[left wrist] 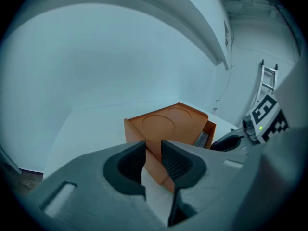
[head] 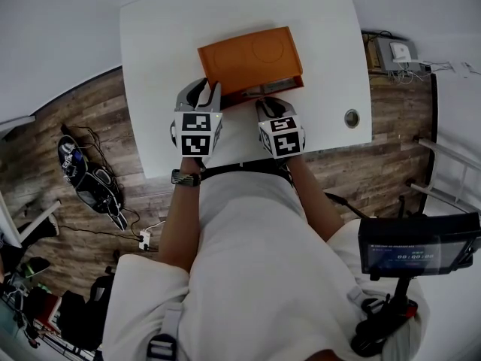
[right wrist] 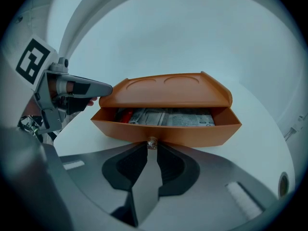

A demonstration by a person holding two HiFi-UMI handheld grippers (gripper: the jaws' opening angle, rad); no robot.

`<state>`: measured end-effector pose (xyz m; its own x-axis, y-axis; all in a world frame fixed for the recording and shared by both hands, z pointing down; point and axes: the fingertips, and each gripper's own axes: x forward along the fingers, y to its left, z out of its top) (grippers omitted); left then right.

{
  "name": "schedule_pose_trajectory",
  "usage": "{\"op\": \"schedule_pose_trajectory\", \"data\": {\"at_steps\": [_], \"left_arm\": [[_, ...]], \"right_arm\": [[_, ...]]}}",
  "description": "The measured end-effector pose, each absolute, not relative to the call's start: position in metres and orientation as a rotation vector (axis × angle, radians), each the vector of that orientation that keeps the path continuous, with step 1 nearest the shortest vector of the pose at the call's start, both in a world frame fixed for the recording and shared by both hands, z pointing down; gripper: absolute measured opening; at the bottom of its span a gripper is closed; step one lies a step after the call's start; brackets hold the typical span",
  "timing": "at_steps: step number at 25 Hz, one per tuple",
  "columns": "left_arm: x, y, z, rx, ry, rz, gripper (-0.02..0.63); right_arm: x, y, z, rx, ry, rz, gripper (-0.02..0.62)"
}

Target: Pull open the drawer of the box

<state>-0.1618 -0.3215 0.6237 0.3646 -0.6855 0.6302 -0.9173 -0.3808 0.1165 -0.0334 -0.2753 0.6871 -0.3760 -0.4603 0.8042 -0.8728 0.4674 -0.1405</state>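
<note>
An orange box (head: 252,59) stands on the white table (head: 165,51). Its drawer (right wrist: 163,131) is pulled partly out toward me. Printed papers (right wrist: 183,117) and something red lie inside the drawer. My right gripper (right wrist: 152,150) is shut on the small metal knob (right wrist: 152,142) in the middle of the drawer front, and it shows at the drawer in the head view (head: 267,104). My left gripper (left wrist: 153,160) sits against the box's (left wrist: 168,121) near left corner. Its jaws stand a narrow gap apart with nothing between them. In the right gripper view its fingertip (right wrist: 103,87) touches the lid's left corner.
A round cable hole (head: 352,117) is set in the table at the right near the front edge. The table's front edge runs just below both grippers. On the wood floor lie a bag with cables (head: 90,179) at the left and a screen on a stand (head: 417,243) at the right.
</note>
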Motion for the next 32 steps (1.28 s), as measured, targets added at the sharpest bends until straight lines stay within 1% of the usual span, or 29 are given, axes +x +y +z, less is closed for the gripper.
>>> {"op": "schedule_pose_trajectory", "data": {"at_steps": [32], "left_arm": [[-0.149,-0.330,0.634,2.192,-1.360,0.704,0.106]], "right_arm": [[0.000,-0.213,0.703,1.118,-1.952,0.787,0.066]]}}
